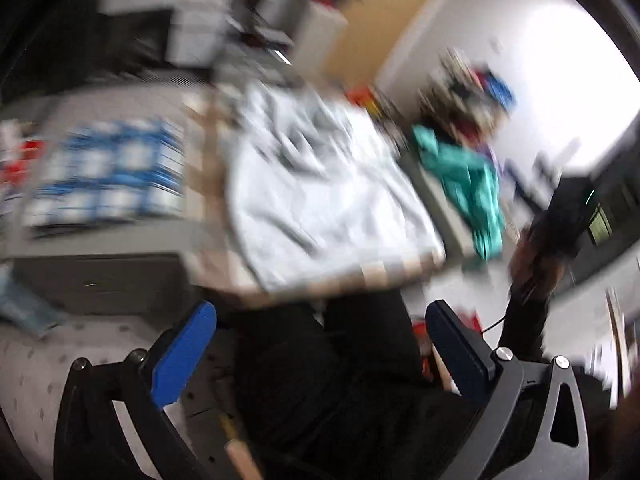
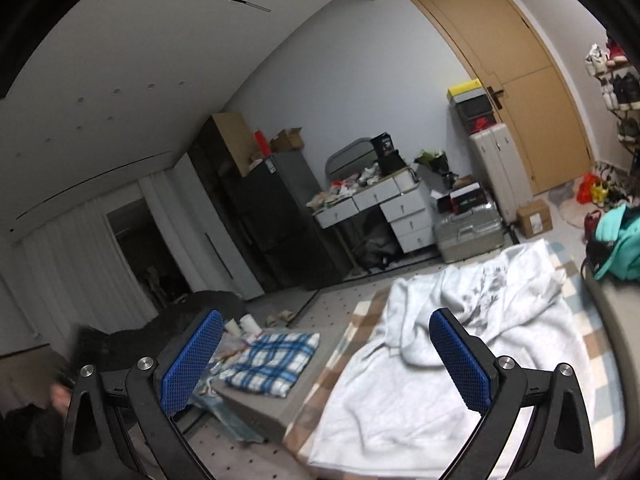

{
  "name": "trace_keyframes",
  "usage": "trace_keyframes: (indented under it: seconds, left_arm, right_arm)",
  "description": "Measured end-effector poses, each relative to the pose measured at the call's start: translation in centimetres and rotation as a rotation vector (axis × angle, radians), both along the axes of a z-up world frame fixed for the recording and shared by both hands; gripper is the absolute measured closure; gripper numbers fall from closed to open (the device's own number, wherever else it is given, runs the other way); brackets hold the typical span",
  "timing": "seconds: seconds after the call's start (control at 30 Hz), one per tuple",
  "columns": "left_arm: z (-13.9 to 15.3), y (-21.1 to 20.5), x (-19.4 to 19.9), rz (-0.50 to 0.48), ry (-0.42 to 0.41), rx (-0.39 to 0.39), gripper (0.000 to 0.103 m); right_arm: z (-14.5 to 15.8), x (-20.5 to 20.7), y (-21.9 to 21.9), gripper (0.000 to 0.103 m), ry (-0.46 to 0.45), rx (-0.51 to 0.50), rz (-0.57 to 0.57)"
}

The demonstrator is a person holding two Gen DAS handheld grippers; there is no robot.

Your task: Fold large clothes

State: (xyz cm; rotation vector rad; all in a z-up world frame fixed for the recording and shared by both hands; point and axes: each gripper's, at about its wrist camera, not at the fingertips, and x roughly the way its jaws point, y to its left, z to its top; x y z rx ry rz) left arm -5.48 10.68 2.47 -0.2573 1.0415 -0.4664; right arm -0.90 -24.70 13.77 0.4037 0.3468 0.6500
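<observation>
Right wrist view, white garment (image 2: 460, 360) rumpled on checked cloth (image 2: 600, 380), no legible writing, both jaws spread, empty.

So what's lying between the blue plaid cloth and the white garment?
Right wrist view: a bare strip of the checkered cover separates the blue plaid cloth from the white garment; nothing else lies there.

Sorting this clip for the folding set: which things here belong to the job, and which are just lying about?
Part of the job:
- light grey garment, crumpled on the checked blanket
- left tool and right tool, both open, empty

Just lying about:
- folded blue plaid cloth
- teal garment
- silver suitcase
- cardboard box
</observation>
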Motion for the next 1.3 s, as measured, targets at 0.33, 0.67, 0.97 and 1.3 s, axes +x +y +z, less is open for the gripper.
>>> trace_keyframes:
  seconds: [0.33,0.67,0.97,1.3]
  left_arm:
    - [-19.9,-5.5,12.5,0.1,0.276,-0.035,0.002]
    - [-21.4,-4.4,12.9,0.149,0.322,-0.149,0.002]
    - [-22.2,-3.1,13.9,0.118,0.302,-0.455,0.002]
    - [-22.8,-2.7,13.5,0.083,0.215,-0.581,0.002]
  right_arm:
    - [-5.7,0.9,-1.2,0.0,0.111,-0.052,-0.127]
    - [-9.8,3.1,-2.9,0.0,0.214,-0.01,-0.15]
    - [-15.3,5.3,-9.2,0.0,0.432,0.006,-0.208]
    - [-24.6,10.0,-15.5,0.001,0.769,-0.128,-0.233]
